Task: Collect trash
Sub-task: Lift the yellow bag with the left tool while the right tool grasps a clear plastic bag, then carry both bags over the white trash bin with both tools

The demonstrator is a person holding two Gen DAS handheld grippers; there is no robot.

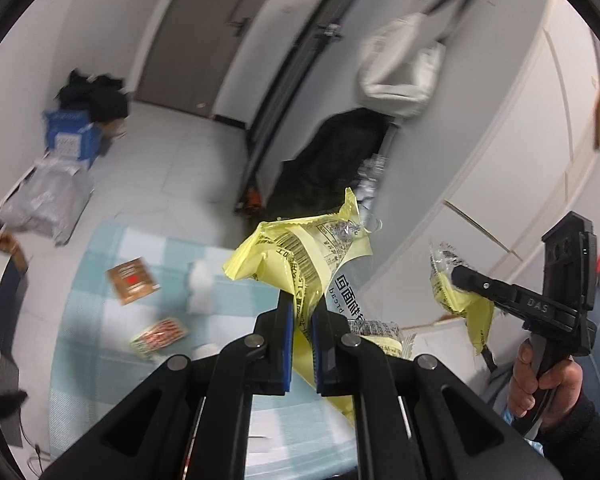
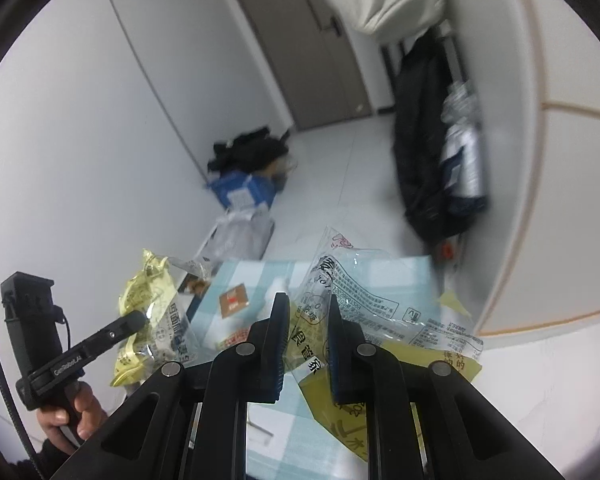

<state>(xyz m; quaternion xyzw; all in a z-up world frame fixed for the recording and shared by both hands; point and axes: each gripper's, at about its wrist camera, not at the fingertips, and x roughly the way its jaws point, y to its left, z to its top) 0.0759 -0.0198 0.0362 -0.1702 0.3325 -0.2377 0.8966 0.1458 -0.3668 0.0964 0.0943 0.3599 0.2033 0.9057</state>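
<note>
Wrappers fill both my claws. My left gripper is clenched on a crumpled yellow wrapper; my right gripper grips a clear-and-yellow wrapper. Only the left view shows my right hand on its handle — only the right shows my left hand. Both wrappers hang above the blue checked cloth, where a brown packet and a red-striped packet lie. Beyond the cloth: white floor, a blue box, a grey door.

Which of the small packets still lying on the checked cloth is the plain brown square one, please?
It is the brown packet with a red mark at its centre, lying farther up the checked cloth. The other, the striped packet, is red and white.
</note>
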